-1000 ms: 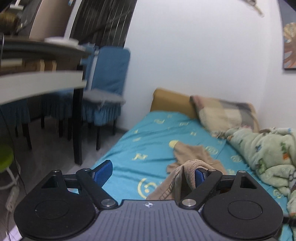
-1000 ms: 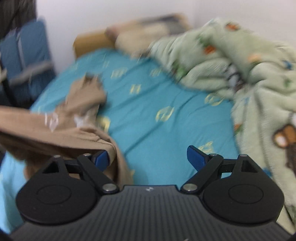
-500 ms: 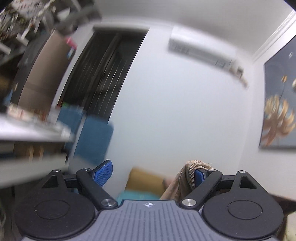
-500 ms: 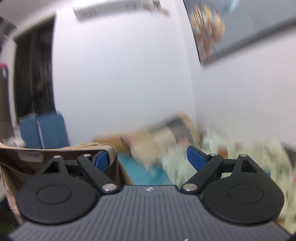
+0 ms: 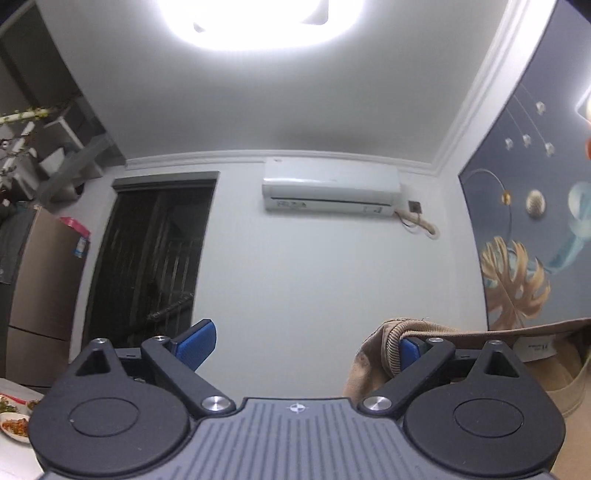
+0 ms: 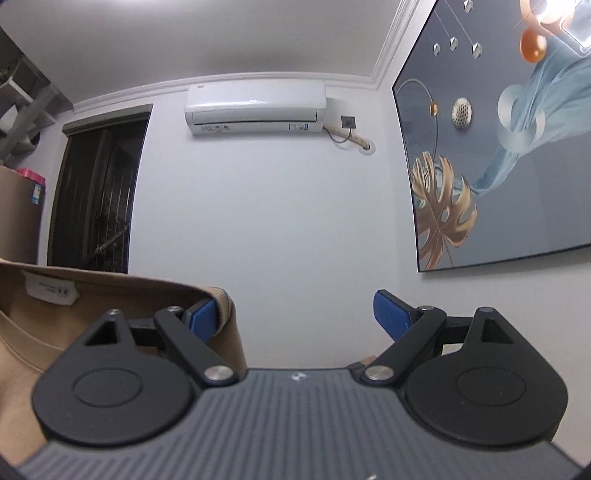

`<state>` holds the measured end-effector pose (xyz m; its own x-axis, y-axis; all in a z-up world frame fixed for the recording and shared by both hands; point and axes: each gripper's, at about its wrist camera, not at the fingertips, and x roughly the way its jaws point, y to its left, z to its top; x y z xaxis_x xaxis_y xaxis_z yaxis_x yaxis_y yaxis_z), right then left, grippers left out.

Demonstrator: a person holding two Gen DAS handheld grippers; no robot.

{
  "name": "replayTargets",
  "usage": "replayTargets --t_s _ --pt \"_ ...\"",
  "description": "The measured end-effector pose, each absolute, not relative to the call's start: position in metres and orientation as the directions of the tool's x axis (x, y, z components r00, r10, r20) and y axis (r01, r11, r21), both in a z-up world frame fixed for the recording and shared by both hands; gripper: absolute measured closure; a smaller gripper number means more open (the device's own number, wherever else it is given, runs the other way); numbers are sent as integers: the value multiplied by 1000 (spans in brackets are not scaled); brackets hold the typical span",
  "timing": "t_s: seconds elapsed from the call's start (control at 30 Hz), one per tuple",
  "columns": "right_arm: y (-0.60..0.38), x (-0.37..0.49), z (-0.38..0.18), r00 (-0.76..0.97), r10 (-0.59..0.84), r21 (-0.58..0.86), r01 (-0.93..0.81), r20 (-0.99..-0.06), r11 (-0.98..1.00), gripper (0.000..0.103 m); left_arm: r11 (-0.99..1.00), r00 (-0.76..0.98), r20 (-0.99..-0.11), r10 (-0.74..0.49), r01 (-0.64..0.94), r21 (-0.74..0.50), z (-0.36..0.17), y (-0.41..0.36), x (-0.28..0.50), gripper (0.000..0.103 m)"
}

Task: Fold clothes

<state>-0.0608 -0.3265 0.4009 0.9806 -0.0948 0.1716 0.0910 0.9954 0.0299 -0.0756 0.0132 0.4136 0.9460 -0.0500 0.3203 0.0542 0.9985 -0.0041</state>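
Left wrist view
Left hand-held gripper [image 5: 299, 347]: tilted up toward the wall and ceiling; jaws spread wide, clamping nothing.
Tan garment [image 5: 384, 354]: its ribbed hem is draped over the right blue finger [image 5: 408, 352] and hooked there; the cloth runs off to the right, a white label [image 5: 535, 347] showing inside.
Background: air conditioner [image 5: 330, 192] high on the white wall, dark door [image 5: 147, 266] to its left, mural [image 5: 535, 251] on the right, ceiling light [image 5: 258, 22] glaring above.

Right wrist view
Right hand-held gripper [image 6: 295, 314]: also pointed upward; jaws wide apart, nothing pinched between them.
Tan garment [image 6: 110, 295]: hung over the left blue finger [image 6: 203, 317], stretching away to the left, label [image 6: 50, 291] facing the camera.
Background: air conditioner [image 6: 255, 107], door [image 6: 96, 192], mural [image 6: 498, 155].
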Motion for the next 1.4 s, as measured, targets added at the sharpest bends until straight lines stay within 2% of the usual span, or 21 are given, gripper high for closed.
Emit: replayTargets --t_s 0.1,0.23,0.33,0.43,0.63,0.8,0.87,0.97,1.03,1.13,1.2,1.27,1.4 --pt "-333 -33 365 992 -68 55 63 109 997 14 997 966 246 -73 79 -15 370 19 -31 5" --pt "-320 22 301 999 -50 40 51 -18 998 14 994 992 93 -83 89 -64 294 38 55 5" --pt "-311 87 253 992 -49 6 50 -119 999 14 994 997 -23 -69 67 -84 239 47 131 5" --pt "-306 171 206 977 -52 12 55 -206 998 14 996 994 -103 -45 36 -82 188 69 222 5" --pt "-295 361 112 958 -97 -32 92 -270 995 14 998 978 -204 43 -51 -35 91 58 410 5" --pt "-284 489 12 938 -116 -45 108 -327 993 14 995 930 -360 76 -94 -31 -33 52 533 5" --pt "-280 525 -35 910 -116 -65 98 -399 993 14 994 893 -442 79 -101 -27 -87 47 561 5" --pt "-279 557 -102 841 -74 -18 76 -536 997 14 995 813 -578 61 -94 -27 -150 54 596 5" --pt "-284 576 -143 756 -12 60 67 -655 996 14 996 735 -677 44 -87 -30 -186 66 615 3" --pt "-284 586 -197 604 104 162 42 -790 986 13 997 581 -814 -3 -63 -48 -232 72 627 6" --pt "-262 563 -200 671 47 44 -22 -740 999 10 998 580 -815 -8 -40 -38 -230 71 625 5" --pt "-252 561 -197 669 74 31 -76 -740 997 10 999 600 -800 -20 -14 -35 -223 70 619 5" --pt "-258 544 -160 747 136 138 -60 -651 989 10 995 671 -736 -91 37 -89 -190 70 603 2"
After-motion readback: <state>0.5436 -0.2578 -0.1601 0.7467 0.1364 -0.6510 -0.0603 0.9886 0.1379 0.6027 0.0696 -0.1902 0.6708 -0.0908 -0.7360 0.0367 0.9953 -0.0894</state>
